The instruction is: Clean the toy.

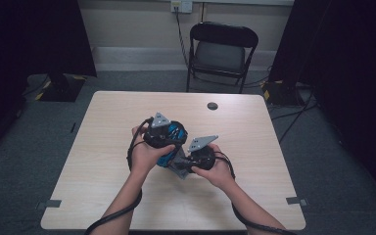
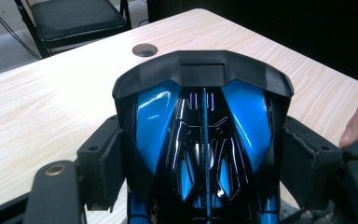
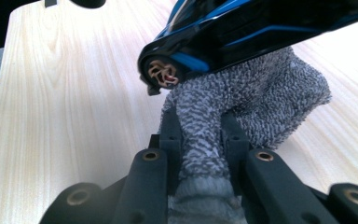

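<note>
Left tool (image 1: 169, 139) clamped across a glossy blue-and-black shell (image 2: 204, 140), pads pressed on both flanks, jaws standing wide to span it. Seen in the left gripper view from behind: black raised bar across the far end, two blue panels either side of a black centre spine, thin blue line down the middle. Shell held off the light wood worktop (image 1: 103, 147), near its middle, a little toward the near edge. Right tool (image 1: 188, 164) closed tight on a fold of grey speckled cloth (image 3: 256, 102), jaws nearly together with the fabric bunched between them. Cloth pressed up against the underside of the shell, the rest of it spreading out toward the worktop below; contact with the wood itself not clear. In the right gripper view, a round opening (image 3: 163, 73) at the shell's end with tan and reddish wires coiled inside, just above the cloth. Nothing to tell of the rest of the shell's inside. Both tools close together in the high view, left hand (image 1: 144, 156) wrapped over its tool, right hand (image 1: 218, 169) just beside it, grey three-cornered plates on top. Small round hole (image 1: 212, 105) in the worktop near the far edge, right of centre, well apart from the hands. Black folding chair (image 1: 221, 51) on the floor beyond the far edge. Tape marks near the near left and near right corners.
</note>
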Tool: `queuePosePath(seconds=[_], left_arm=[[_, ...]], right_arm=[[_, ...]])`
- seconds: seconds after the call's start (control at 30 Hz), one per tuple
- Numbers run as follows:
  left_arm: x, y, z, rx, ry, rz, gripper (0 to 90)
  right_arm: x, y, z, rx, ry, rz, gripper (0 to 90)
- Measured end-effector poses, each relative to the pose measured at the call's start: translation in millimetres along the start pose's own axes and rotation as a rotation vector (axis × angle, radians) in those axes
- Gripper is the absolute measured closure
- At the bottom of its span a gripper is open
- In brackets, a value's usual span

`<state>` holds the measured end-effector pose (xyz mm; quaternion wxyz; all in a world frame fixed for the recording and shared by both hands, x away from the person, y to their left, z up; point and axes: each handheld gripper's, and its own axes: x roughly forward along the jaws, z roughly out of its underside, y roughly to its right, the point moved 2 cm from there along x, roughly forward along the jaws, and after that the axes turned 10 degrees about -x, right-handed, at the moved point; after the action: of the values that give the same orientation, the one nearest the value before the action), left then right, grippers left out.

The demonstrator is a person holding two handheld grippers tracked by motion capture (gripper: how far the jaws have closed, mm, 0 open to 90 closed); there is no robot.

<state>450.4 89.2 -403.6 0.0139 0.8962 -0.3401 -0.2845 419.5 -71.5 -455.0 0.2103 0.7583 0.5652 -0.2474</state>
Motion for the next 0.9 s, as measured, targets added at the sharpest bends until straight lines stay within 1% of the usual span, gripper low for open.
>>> queuePosePath(seconds=[0.1, 0.37, 0.6, 0.77, 0.83, 0.9], left_arm=[[0.5, -0.6, -1.2, -0.011, 0.005, 0.0, 25.5], [0.5, -1.6, -7.1, -0.01, 0.02, -0.009, 25.5], [-1.7, -5.1, -9.3, -0.019, 0.039, -0.017, 25.6], [-5.0, -9.0, -10.2, -0.021, 0.044, -0.029, 25.5], [-7.2, -10.5, -9.9, -0.023, 0.045, -0.032, 25.6], [-10.1, -12.5, -9.5, -0.024, 0.044, -0.032, 25.6]], right_arm=[[2.8, -2.6, 1.3, -0.006, -0.004, -0.009, 76.4], [11.4, -12.3, 2.2, -0.018, -0.006, -0.039, 76.4], [18.7, -21.3, 3.5, -0.045, -0.017, -0.075, 76.4], [20.3, -26.7, 3.5, -0.07, -0.032, -0.095, 76.3], [19.7, -28.2, 4.1, -0.085, -0.043, -0.09, 76.3], [17.8, -26.3, 7.0, -0.085, -0.053, -0.08, 76.3]])
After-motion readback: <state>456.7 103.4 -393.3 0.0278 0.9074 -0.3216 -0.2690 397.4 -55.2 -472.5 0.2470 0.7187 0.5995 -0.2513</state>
